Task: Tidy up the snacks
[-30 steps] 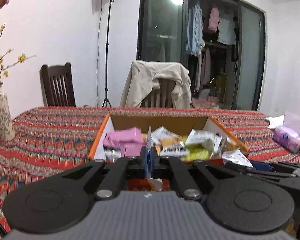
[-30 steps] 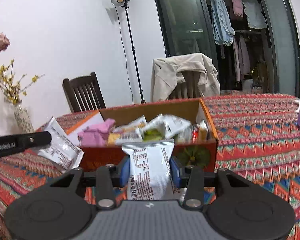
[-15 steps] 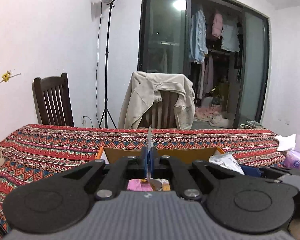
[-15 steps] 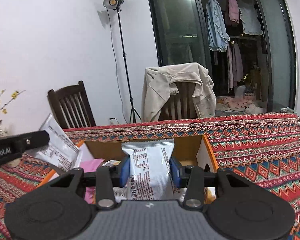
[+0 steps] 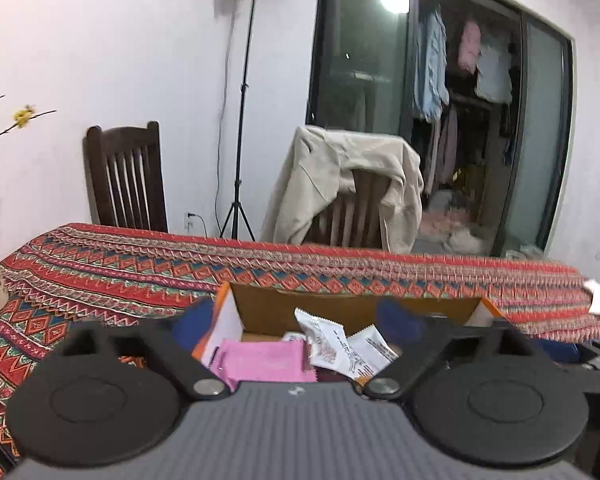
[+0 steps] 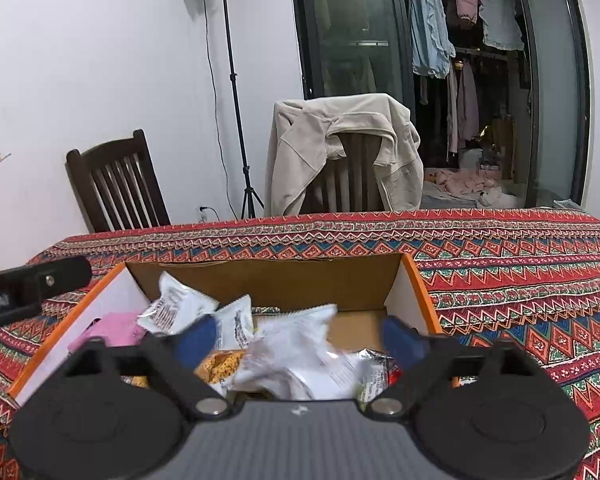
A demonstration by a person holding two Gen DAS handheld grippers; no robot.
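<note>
Left wrist view first: the left hand-held gripper [image 5: 300,326] is springing apart, its blue pads [image 5: 194,326] now flung wide at the lower left and lower right of the frame. A second ago they were pinched tight on the edge of a thin packet; now nothing sits between them. Below the gap lies the open cardboard box [image 5: 340,308], low in the centre, and in it a white packet [image 5: 320,336] tilts against the back wall beside a pink pouch [image 5: 266,360]. That looks like the one just let go, though I can't swear to it.

Over to the right wrist view: same story. The right hand-held gripper [image 6: 300,340] is opening too, pads well apart. The big silver snack bag [image 6: 292,356] it clamped upright a moment ago is blurred in the lower centre, free of both pads, tumbling onto the heap of snacks inside the box. The left tool's black arm [image 6: 32,284] pokes in at the left edge.

So both drops land in the box on the patterned surface [image 6: 500,272]. I'd judge two more snacks are stowed, and both tools are free to fetch the next ones.
</note>
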